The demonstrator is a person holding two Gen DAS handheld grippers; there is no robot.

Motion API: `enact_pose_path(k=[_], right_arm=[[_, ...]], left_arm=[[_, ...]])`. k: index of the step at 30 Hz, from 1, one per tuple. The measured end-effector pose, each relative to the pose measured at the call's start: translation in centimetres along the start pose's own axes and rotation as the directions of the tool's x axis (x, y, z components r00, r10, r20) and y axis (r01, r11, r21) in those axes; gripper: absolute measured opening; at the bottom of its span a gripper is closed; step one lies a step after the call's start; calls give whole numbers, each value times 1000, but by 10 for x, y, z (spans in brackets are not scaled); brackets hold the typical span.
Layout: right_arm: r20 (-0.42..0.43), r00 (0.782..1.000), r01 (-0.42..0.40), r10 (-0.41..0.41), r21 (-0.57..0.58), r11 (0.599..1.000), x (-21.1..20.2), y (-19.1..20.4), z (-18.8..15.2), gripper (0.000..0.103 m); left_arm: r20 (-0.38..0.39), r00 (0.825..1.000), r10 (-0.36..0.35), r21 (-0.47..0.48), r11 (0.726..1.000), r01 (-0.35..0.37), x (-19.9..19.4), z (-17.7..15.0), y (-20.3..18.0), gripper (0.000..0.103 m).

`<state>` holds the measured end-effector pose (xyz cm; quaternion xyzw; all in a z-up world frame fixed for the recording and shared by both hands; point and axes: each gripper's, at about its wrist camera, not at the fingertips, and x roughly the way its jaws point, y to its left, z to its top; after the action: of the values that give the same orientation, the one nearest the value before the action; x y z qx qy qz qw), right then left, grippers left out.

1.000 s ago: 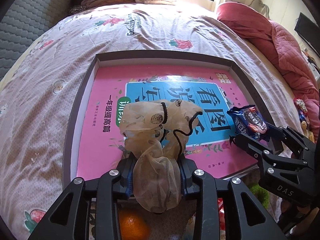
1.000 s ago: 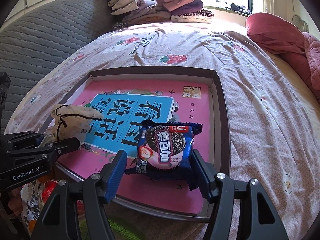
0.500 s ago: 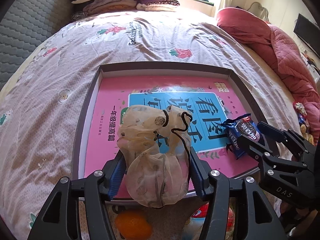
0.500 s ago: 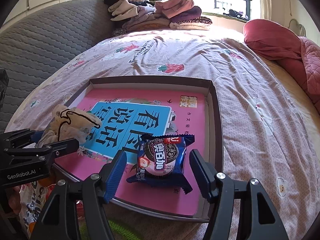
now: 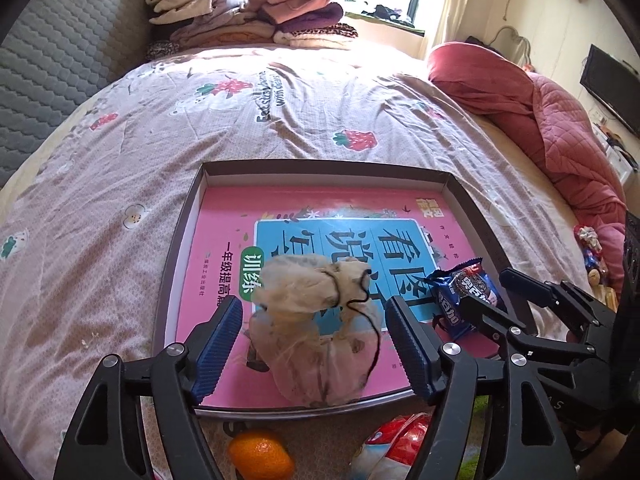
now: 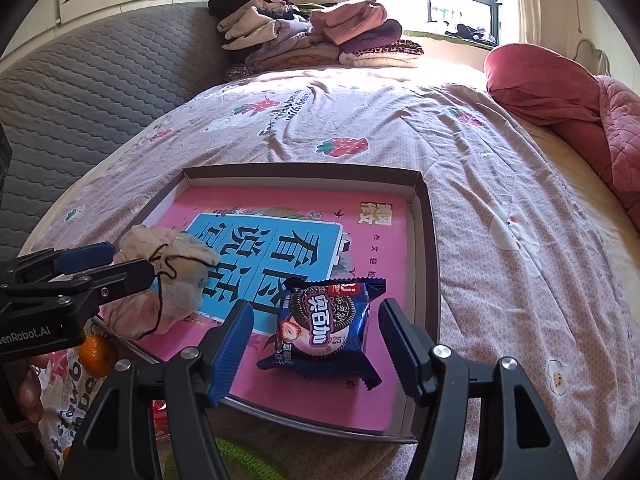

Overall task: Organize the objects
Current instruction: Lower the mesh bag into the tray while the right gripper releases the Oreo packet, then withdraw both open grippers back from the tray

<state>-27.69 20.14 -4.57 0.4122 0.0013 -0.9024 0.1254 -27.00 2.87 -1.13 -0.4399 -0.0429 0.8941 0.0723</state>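
Opening up now, the left gripper has its blue pads either side of the beige drawstring pouch, jaws spreading and clear of the fabric on both sides; the pouch slumps on the pink book at the near edge of the shallow box. Just below that edge, an orange and a red-and-white packet peek out, half hidden by the gripper frame. Over on the right, the right gripper is spread wide too, its pads standing off both ends of the blue cookie packet, which lies flat on the book near the box's right wall. Neither tool grips anything. Pouch left, cookies right, well apart, both inside the box. Beyond the box stretches the strawberry-print bedspread, a red quilt bunched to the right, and folded clothes stacked at the far end by the window.
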Motion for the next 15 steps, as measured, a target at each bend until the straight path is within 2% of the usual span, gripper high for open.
enact_pose_path(k=[15], right_arm=[[41,999,-12,12,4,1000,-18,3,4,65]], left_arm=[[25,1000,18,-5,1000,-18,-20,-7,-4,77]])
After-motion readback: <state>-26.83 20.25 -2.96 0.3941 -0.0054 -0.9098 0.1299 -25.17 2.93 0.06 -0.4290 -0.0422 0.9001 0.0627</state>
